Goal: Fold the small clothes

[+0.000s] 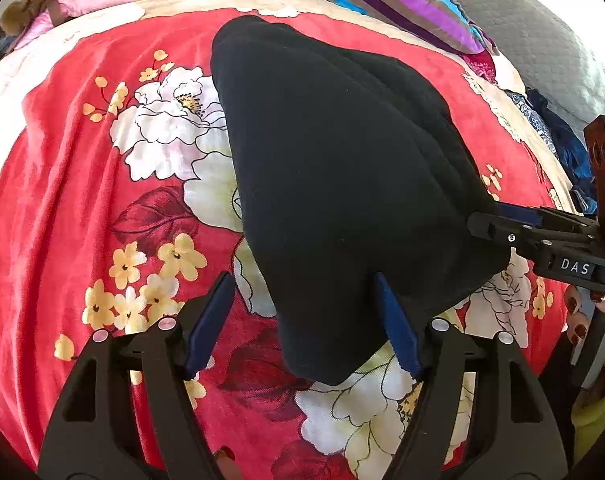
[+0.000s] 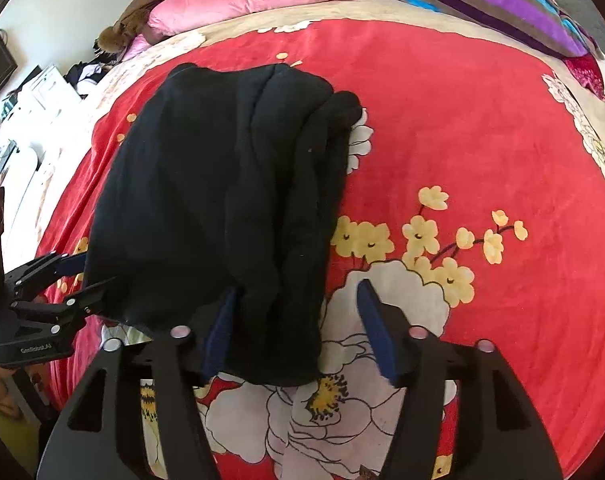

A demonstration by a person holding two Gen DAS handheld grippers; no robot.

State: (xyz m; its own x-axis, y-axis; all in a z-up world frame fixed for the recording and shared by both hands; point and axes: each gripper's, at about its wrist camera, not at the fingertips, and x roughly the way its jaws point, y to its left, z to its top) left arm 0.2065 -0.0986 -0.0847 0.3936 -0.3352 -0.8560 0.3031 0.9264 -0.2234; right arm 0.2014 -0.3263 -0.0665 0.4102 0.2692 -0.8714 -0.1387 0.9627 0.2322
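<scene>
Both tools (image 1: 302,320) (image 2: 298,328) spread apart; black garment (image 1: 334,184) on bedspread (image 1: 62,200).

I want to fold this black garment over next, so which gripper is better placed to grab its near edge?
Either: both open grippers, left and right, straddle a near corner of the black garment.

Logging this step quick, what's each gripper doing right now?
Left gripper: open, near edge of the black garment between its fingers.
Right gripper: open, straddling the garment's near corner.
</scene>
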